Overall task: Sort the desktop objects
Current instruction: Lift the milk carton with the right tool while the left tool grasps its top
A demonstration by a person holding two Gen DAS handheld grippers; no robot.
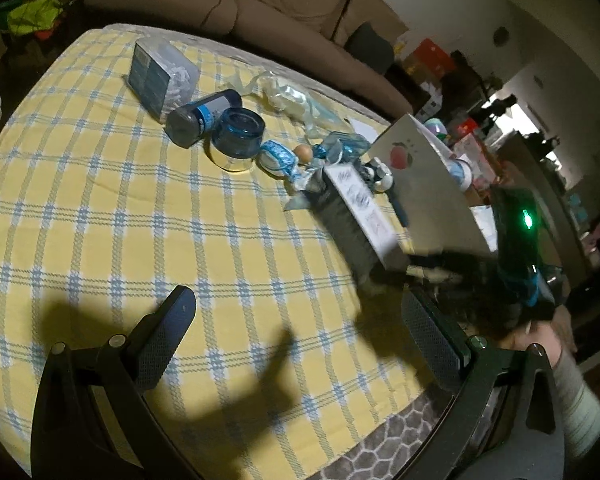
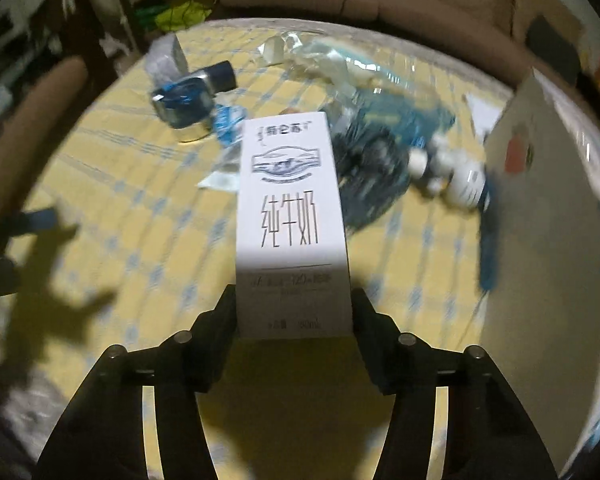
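The right tool (image 2: 294, 308) is clamped on the near end of a white milk carton (image 2: 290, 216), which reaches away from it over the yellow checked table (image 2: 112, 216). The left tool (image 1: 300, 332) hangs over bare cloth, fingers apart, the carton ahead to its right

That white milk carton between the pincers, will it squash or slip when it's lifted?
The milk carton is probably stiff, since its flat sides look undented. The right gripper holds only its near end, so it may droop. Its smooth faces could slip.
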